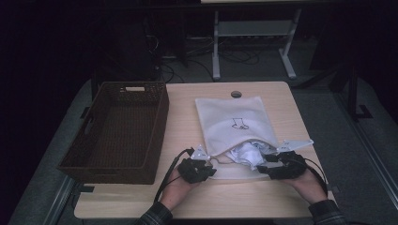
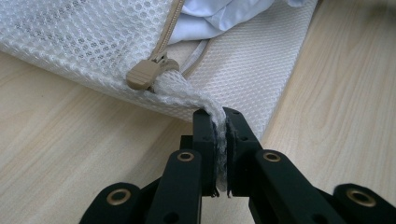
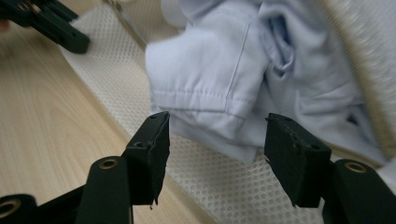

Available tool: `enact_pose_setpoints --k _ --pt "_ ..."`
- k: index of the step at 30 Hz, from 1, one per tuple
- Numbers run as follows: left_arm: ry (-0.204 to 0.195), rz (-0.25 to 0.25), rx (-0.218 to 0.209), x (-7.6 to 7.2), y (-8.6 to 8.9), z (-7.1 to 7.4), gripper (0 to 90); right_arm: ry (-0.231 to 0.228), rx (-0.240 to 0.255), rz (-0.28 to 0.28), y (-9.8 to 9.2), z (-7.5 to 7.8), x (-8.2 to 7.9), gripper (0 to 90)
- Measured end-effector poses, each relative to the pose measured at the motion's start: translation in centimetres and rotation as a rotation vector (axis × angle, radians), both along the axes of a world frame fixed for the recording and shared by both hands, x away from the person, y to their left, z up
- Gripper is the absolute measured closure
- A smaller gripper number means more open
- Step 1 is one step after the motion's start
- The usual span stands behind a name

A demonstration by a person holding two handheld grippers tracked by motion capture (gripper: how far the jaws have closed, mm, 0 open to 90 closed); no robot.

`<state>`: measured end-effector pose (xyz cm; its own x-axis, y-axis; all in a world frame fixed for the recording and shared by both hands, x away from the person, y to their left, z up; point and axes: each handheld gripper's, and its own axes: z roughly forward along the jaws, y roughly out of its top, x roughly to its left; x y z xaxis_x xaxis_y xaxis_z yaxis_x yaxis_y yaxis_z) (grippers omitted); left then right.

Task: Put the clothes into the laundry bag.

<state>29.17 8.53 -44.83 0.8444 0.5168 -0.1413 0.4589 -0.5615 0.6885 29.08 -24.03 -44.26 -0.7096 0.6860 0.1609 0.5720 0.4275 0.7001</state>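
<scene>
We're mid-way through getting the shirt (image 1: pixel 247 153) out of the mesh bag (image 1: pixel 233 123). The bag lies flat on the table (image 1: pixel 182 117), right of the basket (image 1: pixel 117 129), mouth toward us, with the shirt bunched up and poking out of the open mouth.

Left gripper (image 1: pixel 201 169): jaws closed tight on the bag's corner, mesh pinched between the pads, just below the zipper pull (image 2: pixel 145 74). It's our anchor.

Right gripper (image 1: pixel 273 168): jaws about half open, nothing held. They straddle the shirt's stitched hem (image 3: pixel 196 100) without touching it as far as we can tell.

Next move, our read: push the right jaws forward onto that hem fold, close, then pull toward us while the left keeps the bag pinned. The risk is catching the mesh underneath along with the cloth.

View notes: the high view gives the layout, basket and both hands, but it is too dark to read the jaws. The left gripper view settles the pinch and the zipper position. The right gripper view shows the gap and the hem, plus the left gripper far off at top left.
</scene>
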Motion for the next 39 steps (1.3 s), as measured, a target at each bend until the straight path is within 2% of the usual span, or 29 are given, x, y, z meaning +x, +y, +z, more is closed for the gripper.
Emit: enact_pose_setpoints --k 3,5,11,17,21,25,32,35,39 --pt "-0.001 -0.001 0.001 0.0 0.0 0.0 84.0 0.004 -0.028 0.016 0.4 -0.5 0.2 45.3" --pt "-0.001 -0.001 0.003 -0.1 0.0 0.0 84.0 -0.012 -0.014 0.013 0.4 -0.2 0.1 49.5" --pt "-0.002 -0.003 0.002 -0.1 -0.1 0.0 84.0 -0.065 0.026 -0.019 0.1 0.8 -0.1 70.7" --pt "-0.002 -0.011 0.004 -0.2 -0.3 0.0 84.1 -0.118 0.043 -0.028 0.3 2.2 0.2 82.7" --pt "0.002 -0.02 0.009 -0.2 -0.4 0.0 84.6 -0.137 0.048 -0.035 1.4 3.2 1.3 85.0" --pt "0.006 -0.025 0.005 -0.3 -0.6 0.0 84.8 -0.139 0.018 -0.04 3.0 3.7 2.7 85.8" --pt "0.017 -0.053 0.016 -0.4 -0.8 -0.2 85.1 -0.079 -0.054 -0.069 5.0 1.9 5.2 86.6" --pt "0.019 -0.061 0.02 -0.4 -1.0 -0.2 85.2 -0.073 -0.082 -0.081 5.7 1.1 6.1 86.8" --pt "0.024 -0.06 0.021 -0.4 -1.0 -0.3 85.3 -0.065 -0.092 -0.102 6.4 0.4 6.9 86.9"
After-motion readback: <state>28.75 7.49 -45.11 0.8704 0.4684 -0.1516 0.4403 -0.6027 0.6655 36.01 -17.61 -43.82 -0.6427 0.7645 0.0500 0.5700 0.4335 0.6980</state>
